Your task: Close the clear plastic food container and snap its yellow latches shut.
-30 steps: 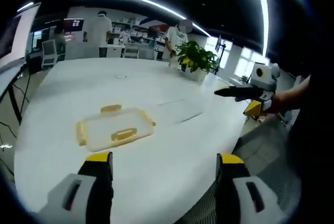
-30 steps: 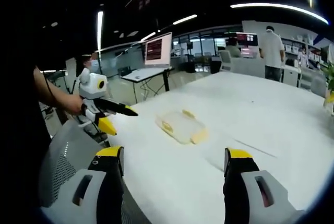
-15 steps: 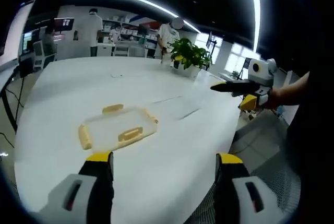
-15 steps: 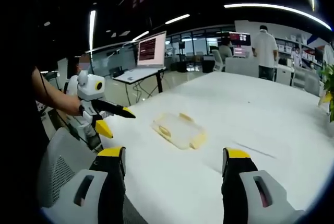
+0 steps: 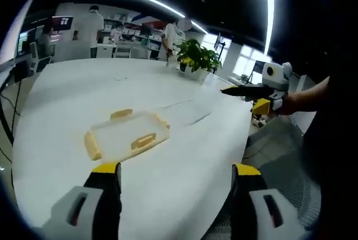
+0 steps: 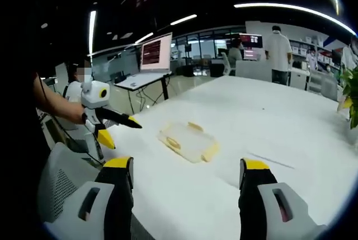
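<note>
— Anything changed since a second ago?
— Barely; left gripper and right gripper remain spread, empty, short of the container lying on the white table.
— Step?
— Approach, I'd judge. Next: reach its yellow latches.

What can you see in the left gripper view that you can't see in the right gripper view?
The left gripper view has a white pot holding a bushy green plant at the far side of the table, and the right gripper reaching in from the right.

The right gripper view has a glowing computer monitor on a desk, and the left gripper coming in from the left.

Both share the big white round table and the clear plastic food container with yellow latches lying on it, with neither gripper touching it.
</note>
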Demonstrator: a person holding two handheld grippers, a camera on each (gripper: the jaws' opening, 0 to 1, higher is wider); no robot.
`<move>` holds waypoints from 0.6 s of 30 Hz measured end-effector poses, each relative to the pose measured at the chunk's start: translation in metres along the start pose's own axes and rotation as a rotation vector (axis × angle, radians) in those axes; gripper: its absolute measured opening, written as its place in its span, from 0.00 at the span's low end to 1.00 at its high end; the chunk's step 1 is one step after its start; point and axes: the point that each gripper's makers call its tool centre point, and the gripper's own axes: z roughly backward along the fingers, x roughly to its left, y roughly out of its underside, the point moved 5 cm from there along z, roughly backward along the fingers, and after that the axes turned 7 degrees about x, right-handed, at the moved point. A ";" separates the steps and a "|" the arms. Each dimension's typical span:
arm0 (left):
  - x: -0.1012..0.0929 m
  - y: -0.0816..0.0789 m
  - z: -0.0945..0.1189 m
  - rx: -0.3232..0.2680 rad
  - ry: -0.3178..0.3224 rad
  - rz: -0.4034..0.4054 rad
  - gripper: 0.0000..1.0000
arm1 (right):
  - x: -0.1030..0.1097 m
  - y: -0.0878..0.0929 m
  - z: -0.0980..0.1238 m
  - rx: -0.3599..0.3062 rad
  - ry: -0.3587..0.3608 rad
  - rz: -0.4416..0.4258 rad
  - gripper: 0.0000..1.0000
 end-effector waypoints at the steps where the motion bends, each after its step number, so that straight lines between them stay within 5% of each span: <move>1: 0.001 0.001 -0.001 0.005 0.001 -0.002 0.78 | 0.000 0.000 -0.001 0.003 -0.003 0.006 0.76; 18: 0.036 -0.003 -0.001 0.053 0.010 0.003 0.81 | -0.015 -0.008 -0.035 0.048 -0.052 0.055 0.79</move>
